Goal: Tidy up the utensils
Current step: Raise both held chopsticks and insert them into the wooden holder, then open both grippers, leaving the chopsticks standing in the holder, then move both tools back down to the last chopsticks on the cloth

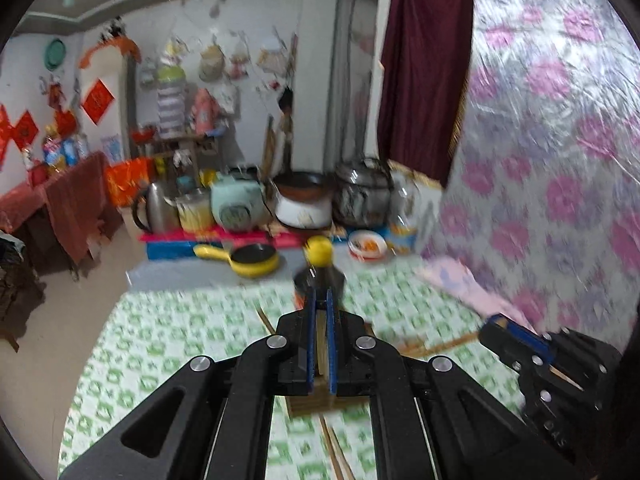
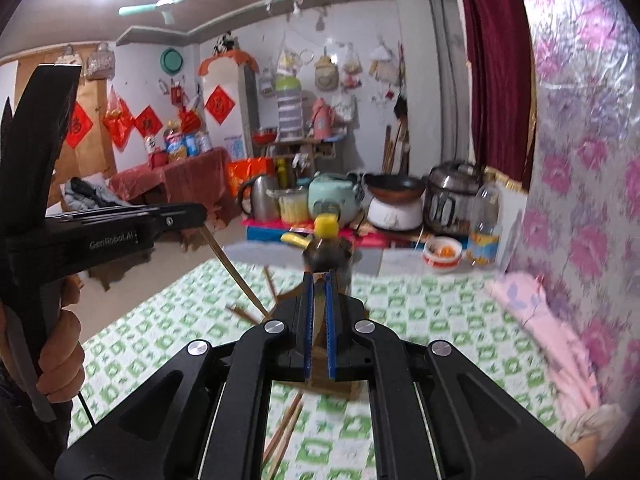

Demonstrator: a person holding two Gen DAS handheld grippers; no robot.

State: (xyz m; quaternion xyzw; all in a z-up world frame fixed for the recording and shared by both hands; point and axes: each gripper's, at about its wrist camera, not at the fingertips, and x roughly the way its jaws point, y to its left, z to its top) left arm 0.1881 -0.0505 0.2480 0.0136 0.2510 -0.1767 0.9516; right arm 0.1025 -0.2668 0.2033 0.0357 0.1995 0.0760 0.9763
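Blue-padded black fingers of the left gripper (image 1: 320,300) stand nearly together and clamp a thin wooden chopstick; in the right wrist view this gripper (image 2: 202,212) is held raised at the left, with the chopstick (image 2: 234,272) slanting down from its tip toward the green-and-white patterned tablecloth (image 2: 420,320). The right gripper (image 2: 319,280) is likewise closed to a narrow gap with a pale wooden chopstick (image 2: 318,312) between its pads. Several loose wooden chopsticks (image 2: 286,428) lie on the tablecloth below both grippers, near its front edge, beside a brown wooden block (image 2: 332,384). A dark sauce bottle with a yellow cap (image 2: 326,248) stands upright just beyond the fingertips. A yellow frying pan (image 1: 248,258) and a red-and-white bowl (image 2: 442,254) sit at the far edge. A pink folded cloth (image 2: 536,320) lies along the right edge.
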